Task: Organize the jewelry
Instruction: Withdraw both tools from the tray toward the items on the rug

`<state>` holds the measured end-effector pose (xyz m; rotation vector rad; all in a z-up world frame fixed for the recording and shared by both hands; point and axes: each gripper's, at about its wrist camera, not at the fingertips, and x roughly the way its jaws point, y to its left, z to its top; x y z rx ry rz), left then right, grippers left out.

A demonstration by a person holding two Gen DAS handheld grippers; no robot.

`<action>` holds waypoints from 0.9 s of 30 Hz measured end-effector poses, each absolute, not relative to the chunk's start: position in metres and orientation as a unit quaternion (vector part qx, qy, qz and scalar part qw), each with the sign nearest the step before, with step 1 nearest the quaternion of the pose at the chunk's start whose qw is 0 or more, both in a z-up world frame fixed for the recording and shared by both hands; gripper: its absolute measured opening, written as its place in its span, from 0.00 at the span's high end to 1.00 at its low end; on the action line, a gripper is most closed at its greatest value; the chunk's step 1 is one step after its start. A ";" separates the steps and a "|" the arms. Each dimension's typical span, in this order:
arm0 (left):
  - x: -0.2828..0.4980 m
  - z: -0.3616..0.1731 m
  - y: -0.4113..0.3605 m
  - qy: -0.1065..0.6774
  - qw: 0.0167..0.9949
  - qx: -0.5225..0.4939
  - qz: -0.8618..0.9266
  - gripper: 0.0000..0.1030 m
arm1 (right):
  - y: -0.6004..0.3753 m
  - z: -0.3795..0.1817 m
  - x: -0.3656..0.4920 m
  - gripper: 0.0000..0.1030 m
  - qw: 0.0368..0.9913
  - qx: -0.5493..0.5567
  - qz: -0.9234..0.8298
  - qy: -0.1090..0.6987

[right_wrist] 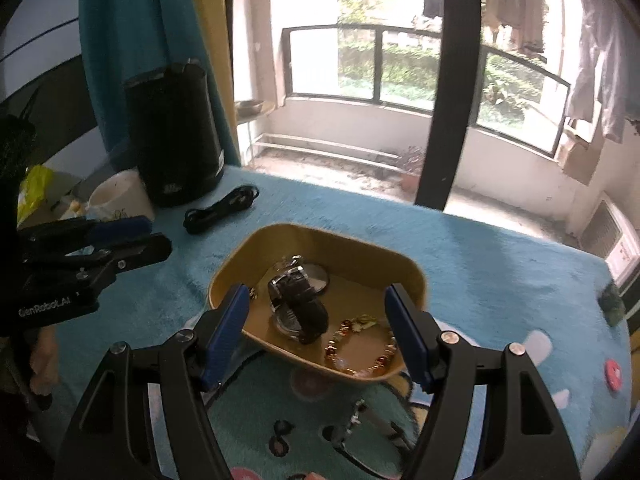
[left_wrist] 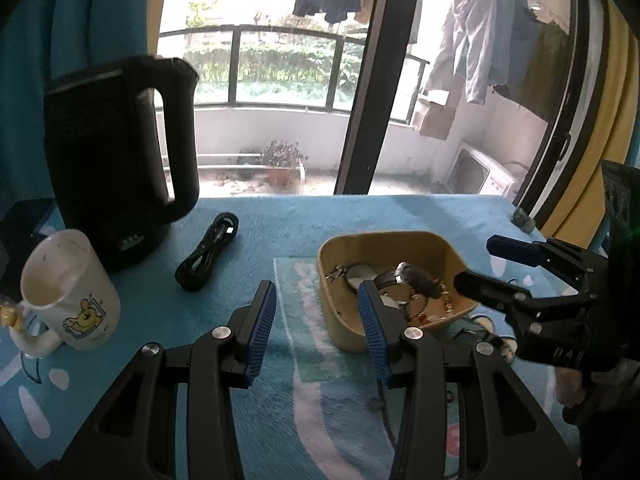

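Behind the blue fleece-covered surface (right_wrist: 500, 256) a glazed balcony door shows hanging laundry. I read the job as nearly done: watch (right_wrist: 300, 304) and bead bracelet (right_wrist: 360, 344) already lie in the tan tray (right_wrist: 320, 240), just ahead of my right gripper (right_wrist: 316, 336), whose jaws stand apart and empty. My left gripper (left_wrist: 316, 332) is likewise apart, holding nothing, tray at its right. Something thin under my right gripper may still need collecting; I cannot tell.

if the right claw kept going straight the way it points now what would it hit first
Most likely the yellow tray: the right claw, open and empty, points down at it, with the black wristwatch and beaded bracelet between its fingers' lines. Depth is unclear, so rim or watch could come first.
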<state>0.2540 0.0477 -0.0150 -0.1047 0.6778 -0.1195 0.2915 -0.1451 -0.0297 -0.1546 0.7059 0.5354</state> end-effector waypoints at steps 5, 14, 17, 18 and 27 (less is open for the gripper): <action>0.241 -0.002 0.040 0.316 0.945 -0.048 -0.063 0.56 | -0.161 -0.010 0.278 0.32 0.916 -0.062 0.239 0.316; 0.218 0.011 0.019 0.299 0.951 -0.033 -0.075 0.56 | -0.199 0.021 0.247 0.32 0.937 -0.036 0.217 0.273; 0.212 0.007 0.014 0.304 0.949 -0.035 -0.078 0.56 | -0.214 0.021 0.239 0.32 0.940 -0.030 0.207 0.269; 0.210 0.003 0.012 0.306 0.948 -0.036 -0.079 0.56 | -0.218 0.020 0.238 0.32 0.941 -0.029 0.204 0.270; 0.200 -0.037 -0.005 0.348 0.933 -0.034 -0.089 0.56 | -0.261 -0.018 0.231 0.32 0.932 -0.021 0.186 0.310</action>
